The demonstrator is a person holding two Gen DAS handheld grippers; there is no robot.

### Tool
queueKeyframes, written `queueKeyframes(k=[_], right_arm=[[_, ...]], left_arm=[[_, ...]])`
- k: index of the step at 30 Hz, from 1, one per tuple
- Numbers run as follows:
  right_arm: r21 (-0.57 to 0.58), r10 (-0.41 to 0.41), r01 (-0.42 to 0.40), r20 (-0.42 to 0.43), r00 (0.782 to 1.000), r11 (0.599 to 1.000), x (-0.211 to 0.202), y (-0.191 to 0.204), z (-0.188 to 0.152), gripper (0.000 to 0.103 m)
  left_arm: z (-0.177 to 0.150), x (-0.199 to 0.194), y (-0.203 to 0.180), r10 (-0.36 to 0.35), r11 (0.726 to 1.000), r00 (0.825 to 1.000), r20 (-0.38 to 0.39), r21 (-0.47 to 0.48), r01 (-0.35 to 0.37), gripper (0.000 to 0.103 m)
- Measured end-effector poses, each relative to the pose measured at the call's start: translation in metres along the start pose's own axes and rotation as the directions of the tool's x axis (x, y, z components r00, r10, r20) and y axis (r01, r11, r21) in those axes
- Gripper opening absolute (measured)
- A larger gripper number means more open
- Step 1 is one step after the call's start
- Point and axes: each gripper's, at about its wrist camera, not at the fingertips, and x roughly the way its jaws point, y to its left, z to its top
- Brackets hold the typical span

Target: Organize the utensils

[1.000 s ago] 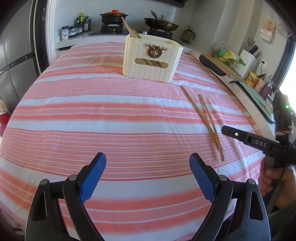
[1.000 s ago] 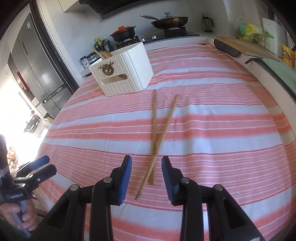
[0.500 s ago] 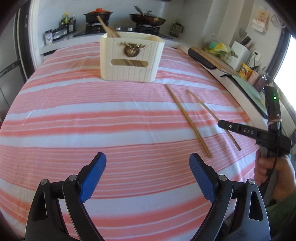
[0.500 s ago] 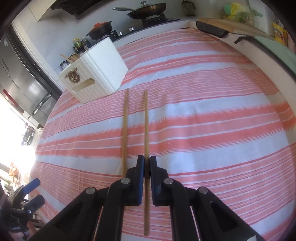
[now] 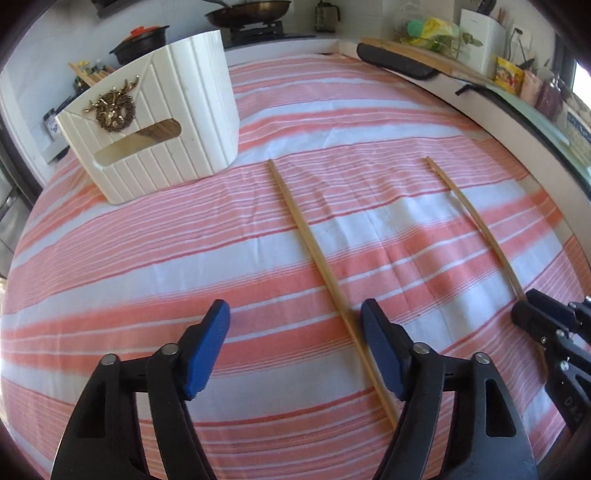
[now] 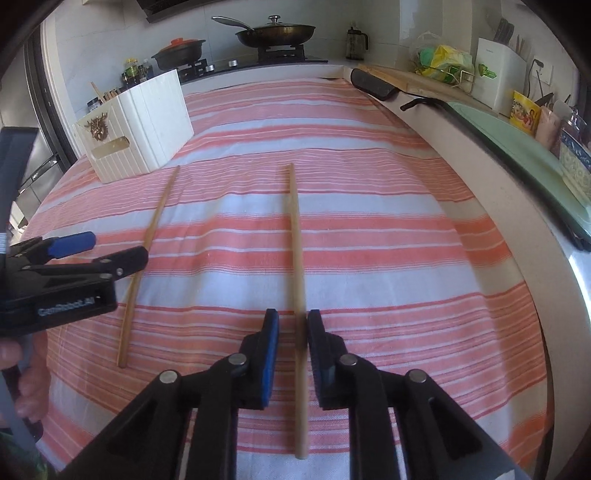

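Two wooden chopsticks lie apart on the striped tablecloth [image 5: 147, 258]. The left chopstick [image 5: 314, 254] runs between my left gripper's [image 5: 294, 308] blue pads, close against the right pad; the jaws are closing with a wide gap on the other side. In the right wrist view this stick [image 6: 147, 236] passes under the left gripper [image 6: 110, 251]. The right chopstick [image 6: 295, 240] sits between the jaws of my right gripper [image 6: 293, 321], which are opening, with a slit beside the left pad. A white ribbed box [image 5: 166, 122] holding more chopsticks [image 6: 99, 92] stands at the far left.
Behind the table is a stove with a frying pan [image 6: 275, 33] and a red-lidded pot [image 6: 179, 51]. A cutting board [image 6: 413, 79], knife block [image 6: 498, 81] and packets line the counter on the right. A person's hand [image 6: 22, 369] holds the left gripper.
The left gripper swung right and down over the left chopstick and its jaws narrowed. The right gripper shut on the right chopstick, shifted it away from the other, then its jaws parted slightly.
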Motion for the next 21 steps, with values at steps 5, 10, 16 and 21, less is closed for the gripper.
queueKeyframes(k=[5, 10, 16, 21], right_arm=[[0.005, 0.016, -0.016, -0.002, 1.000, 1.000, 0.006, 0.000, 0.006, 0.007], [0.012, 0.025, -0.025, 0.007, 1.000, 1.000, 0.003, 0.006, 0.002, 0.007], [-0.015, -0.054, 0.054, 0.019, 0.998, 0.998, -0.006, 0.004, -0.011, 0.007], [-0.040, -0.114, 0.117, 0.073, 0.991, 0.992, -0.022, 0.013, -0.015, 0.046]], left_arm=[[-0.011, -0.009, 0.000, 0.001, 1.000, 1.000, 0.018, 0.023, -0.001, 0.006], [-0.028, -0.020, 0.033, 0.028, 0.999, 0.999, 0.020, -0.040, -0.027, 0.005], [-0.071, -0.050, 0.109, 0.118, 0.985, 0.993, 0.011, -0.130, -0.115, 0.005], [-0.101, -0.079, 0.153, 0.127, 0.971, 0.991, 0.033, -0.206, -0.118, 0.021]])
